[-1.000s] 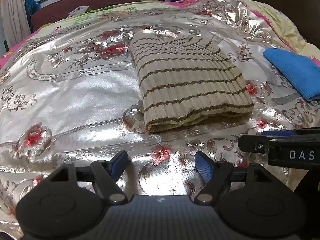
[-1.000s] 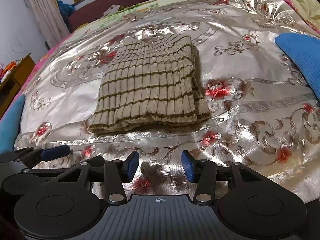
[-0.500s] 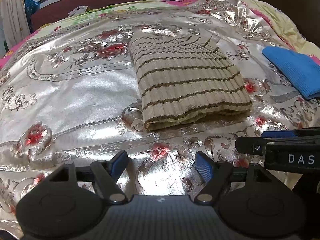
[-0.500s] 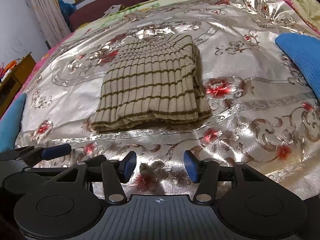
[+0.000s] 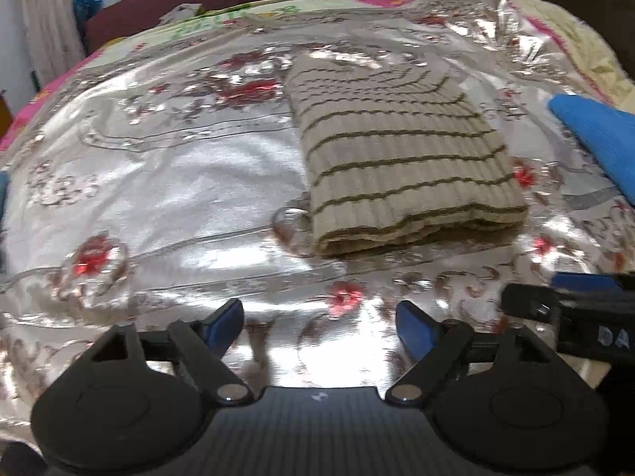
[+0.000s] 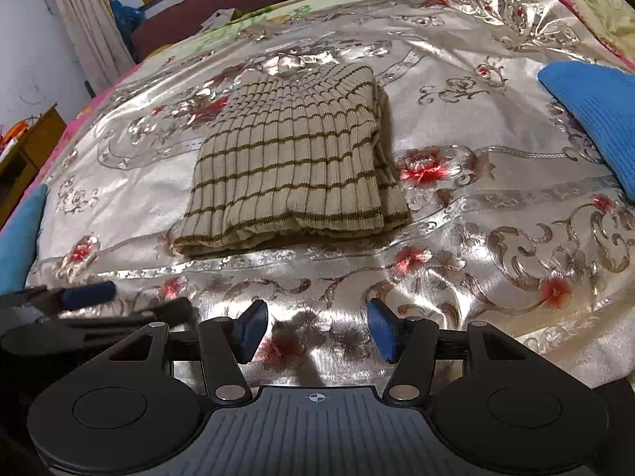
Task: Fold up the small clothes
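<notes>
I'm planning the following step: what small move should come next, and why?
Probably shift the right gripper toward the blue garment. The striped sweater already lies folded; both grippers' jaws are opening with nothing between them, and the left gripper sits farther from it.

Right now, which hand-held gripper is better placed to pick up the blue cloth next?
Right. The blue cloth lies right of the folded striped sweater, on the right hand-held gripper's side; its jaws are opening, empty.
</notes>
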Motion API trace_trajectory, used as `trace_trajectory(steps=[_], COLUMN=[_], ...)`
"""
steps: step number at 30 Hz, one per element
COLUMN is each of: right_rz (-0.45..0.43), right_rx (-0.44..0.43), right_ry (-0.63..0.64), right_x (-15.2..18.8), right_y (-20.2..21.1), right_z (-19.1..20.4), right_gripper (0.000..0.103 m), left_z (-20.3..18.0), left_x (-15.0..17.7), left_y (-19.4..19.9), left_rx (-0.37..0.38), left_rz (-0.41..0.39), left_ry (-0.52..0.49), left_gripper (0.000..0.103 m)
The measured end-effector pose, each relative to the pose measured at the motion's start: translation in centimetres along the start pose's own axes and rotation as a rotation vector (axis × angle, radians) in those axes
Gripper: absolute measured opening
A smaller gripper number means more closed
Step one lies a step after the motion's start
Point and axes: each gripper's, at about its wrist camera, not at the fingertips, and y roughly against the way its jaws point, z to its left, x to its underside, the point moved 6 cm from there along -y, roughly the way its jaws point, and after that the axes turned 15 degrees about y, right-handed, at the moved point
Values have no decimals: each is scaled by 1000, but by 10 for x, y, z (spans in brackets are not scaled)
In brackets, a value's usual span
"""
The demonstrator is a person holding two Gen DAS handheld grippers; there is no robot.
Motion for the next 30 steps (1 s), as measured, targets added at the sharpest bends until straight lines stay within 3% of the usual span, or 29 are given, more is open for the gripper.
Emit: trace_trajectory(steps=[3,6,14,30], right_rz=[-1,0,5,15], right_rx=[10,13,54,126], right_ry=[11,15,32,77], right_x=[1,2,3,4], right_y=[0,-1,-2,-2], right_z=[2,4,5,8], right_gripper=[57,58,58,64], left_z=[-1,-4,-1,1], left_x=[-1,1,3,6], left_y=[1,1,-1,-2], left_rx=[-43,-40,-9,-26], left_rz=[-14,-1,28,31], left_ry=[-26,-37,12,12], left_gripper=[91,100,100,100])
